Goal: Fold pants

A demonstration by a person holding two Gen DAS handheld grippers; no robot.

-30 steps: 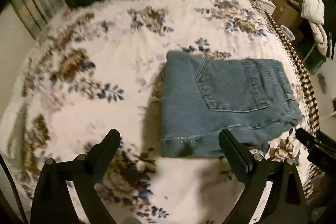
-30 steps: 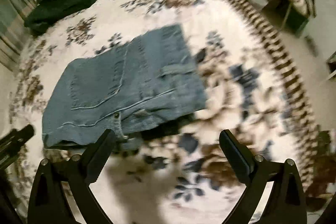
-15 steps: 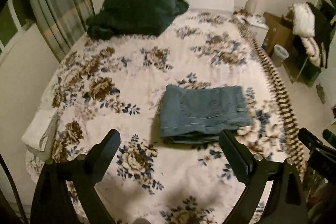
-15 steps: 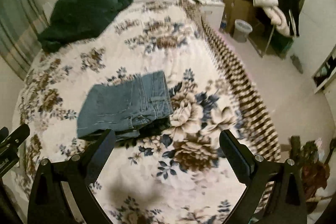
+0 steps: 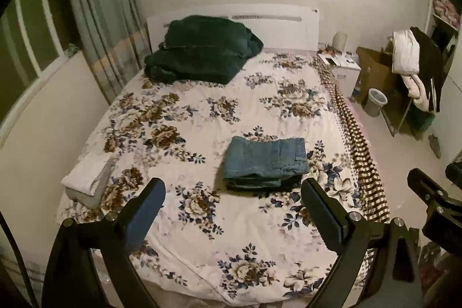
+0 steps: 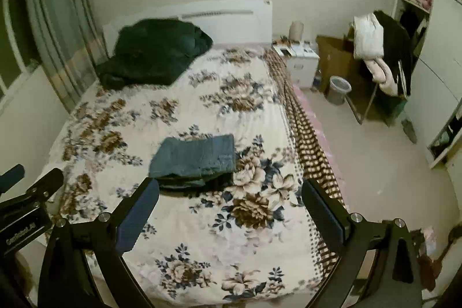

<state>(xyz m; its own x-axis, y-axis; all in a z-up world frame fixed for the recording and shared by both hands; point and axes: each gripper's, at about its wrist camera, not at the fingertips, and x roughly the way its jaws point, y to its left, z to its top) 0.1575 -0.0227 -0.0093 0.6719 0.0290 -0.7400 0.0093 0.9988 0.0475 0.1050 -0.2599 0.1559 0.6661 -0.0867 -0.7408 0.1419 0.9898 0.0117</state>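
On the floral bed (image 5: 179,134), the folded pants (image 5: 264,163) lay in a compact stack toward its right edge, well short of the dark green blanket (image 5: 202,51) at the headboard. Left gripper (image 5: 232,204) and right gripper (image 6: 231,204) hovered above the bed's foot, jaws released, gripping nothing.

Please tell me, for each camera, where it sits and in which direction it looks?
Left wrist: behind the open left gripper, near the bed's foot, facing the headboard; right gripper at the right edge.
Right wrist: behind the open right gripper, facing likewise; left gripper at left.
Shared: folded jeans, floral bed, green blanket.
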